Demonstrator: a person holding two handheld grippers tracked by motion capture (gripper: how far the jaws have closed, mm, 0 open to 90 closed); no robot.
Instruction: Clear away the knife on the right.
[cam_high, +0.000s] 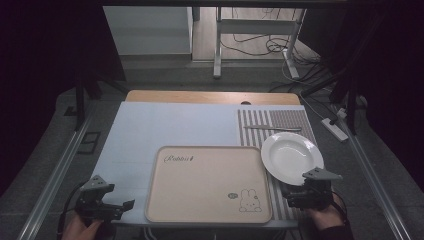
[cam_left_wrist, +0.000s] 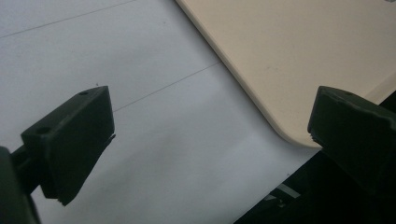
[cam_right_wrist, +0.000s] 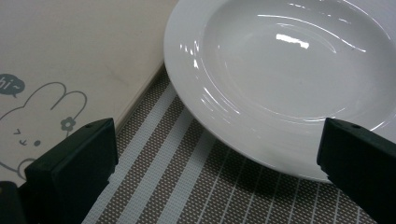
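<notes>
A white deep plate (cam_high: 291, 157) rests on a striped placemat (cam_high: 280, 119) at the right, its left rim just over the edge of a beige tray (cam_high: 200, 180) printed with a rabbit. My right gripper (cam_high: 303, 191) sits low just in front of the plate, open and holding nothing. In the right gripper view the plate (cam_right_wrist: 289, 70) lies straight ahead between the wide-apart jaws of my right gripper (cam_right_wrist: 215, 154). My left gripper (cam_high: 120, 201) is at the table's front left, open and holding nothing. In the left gripper view my left gripper (cam_left_wrist: 212, 135) hovers over the pale mat (cam_left_wrist: 140, 70), beside the tray's near corner (cam_left_wrist: 280, 70).
A table knife (cam_high: 272, 128) lies across the striped placemat behind the plate. A pale blue mat (cam_high: 170, 122) covers the left and middle of the wooden table. The table's front edge runs close below both grippers. Metal rails flank the table, and cables lie on the floor beyond.
</notes>
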